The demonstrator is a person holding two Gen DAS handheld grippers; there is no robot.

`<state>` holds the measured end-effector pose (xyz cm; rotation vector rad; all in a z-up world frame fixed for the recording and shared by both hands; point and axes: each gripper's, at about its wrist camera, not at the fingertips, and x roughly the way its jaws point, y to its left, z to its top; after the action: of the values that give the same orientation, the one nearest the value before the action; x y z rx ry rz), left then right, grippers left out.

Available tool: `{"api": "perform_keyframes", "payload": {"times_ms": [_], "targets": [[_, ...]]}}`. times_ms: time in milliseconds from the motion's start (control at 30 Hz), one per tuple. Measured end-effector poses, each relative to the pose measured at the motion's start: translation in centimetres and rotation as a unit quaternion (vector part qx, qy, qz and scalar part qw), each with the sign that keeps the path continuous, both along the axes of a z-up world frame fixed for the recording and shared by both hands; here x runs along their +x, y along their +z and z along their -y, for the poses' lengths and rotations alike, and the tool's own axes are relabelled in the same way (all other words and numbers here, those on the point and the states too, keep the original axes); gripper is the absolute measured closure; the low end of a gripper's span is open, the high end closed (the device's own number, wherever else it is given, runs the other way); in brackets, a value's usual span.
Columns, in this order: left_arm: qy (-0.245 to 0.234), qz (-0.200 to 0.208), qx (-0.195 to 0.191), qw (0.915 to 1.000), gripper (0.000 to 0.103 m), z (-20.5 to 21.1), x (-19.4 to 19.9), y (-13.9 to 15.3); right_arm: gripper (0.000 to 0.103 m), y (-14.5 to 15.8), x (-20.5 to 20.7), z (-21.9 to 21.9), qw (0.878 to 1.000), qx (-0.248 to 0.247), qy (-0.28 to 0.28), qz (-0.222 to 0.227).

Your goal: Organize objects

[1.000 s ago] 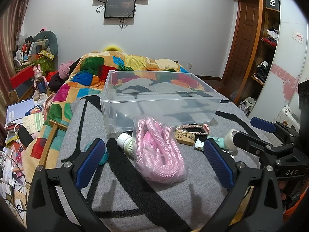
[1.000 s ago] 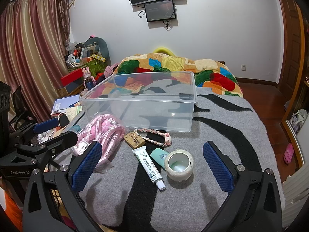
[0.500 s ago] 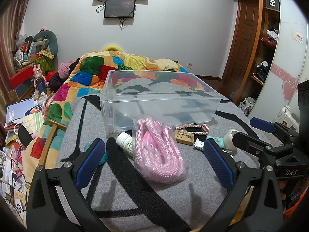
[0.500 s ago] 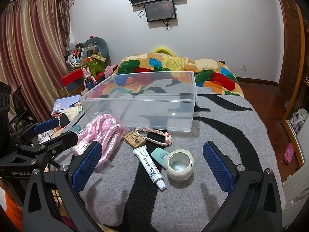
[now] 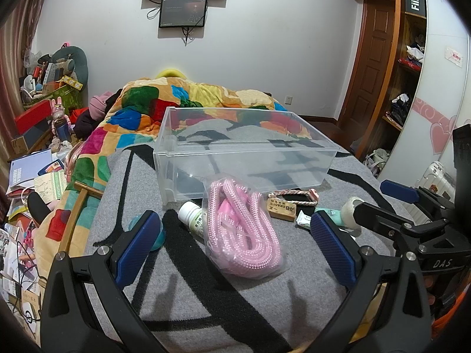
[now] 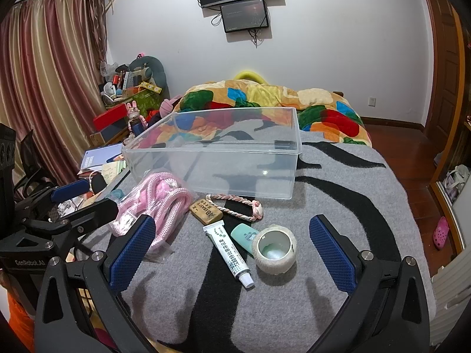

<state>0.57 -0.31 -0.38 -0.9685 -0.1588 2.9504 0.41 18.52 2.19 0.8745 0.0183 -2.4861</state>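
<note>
A clear plastic bin [image 5: 244,163] [image 6: 217,158] stands empty on the grey striped blanket. In front of it lie a bagged pink rope [image 5: 244,229] [image 6: 156,203], a white bottle [image 5: 192,219], a wooden tag on a braided cord [image 5: 281,207] [image 6: 206,213], a white tube [image 6: 228,250], a mint tube [image 6: 244,234] and a tape roll [image 6: 275,248] [image 5: 348,209]. My left gripper [image 5: 235,245] is open, just short of the pink rope. My right gripper [image 6: 231,251] is open, just short of the tubes and tape roll. Both are empty.
A colourful quilt [image 5: 206,103] lies behind the bin. A teal round object [image 5: 157,235] sits by the left finger. Clutter, books and papers [image 5: 32,170] fill the floor on the left. A door and shelves [image 5: 391,67] stand at right.
</note>
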Motion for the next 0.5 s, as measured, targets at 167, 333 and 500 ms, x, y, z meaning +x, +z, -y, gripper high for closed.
{"api": "perform_keyframes", "payload": {"times_ms": [167,333,500], "targets": [[0.007,-0.009,0.003,0.9999,0.008,0.5,0.3,0.1,0.0,-0.1,0.2,0.0,1.0,-0.002,0.0,-0.001],[0.026,-0.002,0.005,0.9996,0.024,2.0,0.1,0.4,0.001,-0.2,-0.3,-0.4,1.0,-0.001,-0.014,0.003],[0.05,0.012,0.016,0.9986,0.042,4.5,-0.4,0.1,0.018,-0.5,-1.3,-1.2,0.999,-0.004,-0.027,0.016]]}}
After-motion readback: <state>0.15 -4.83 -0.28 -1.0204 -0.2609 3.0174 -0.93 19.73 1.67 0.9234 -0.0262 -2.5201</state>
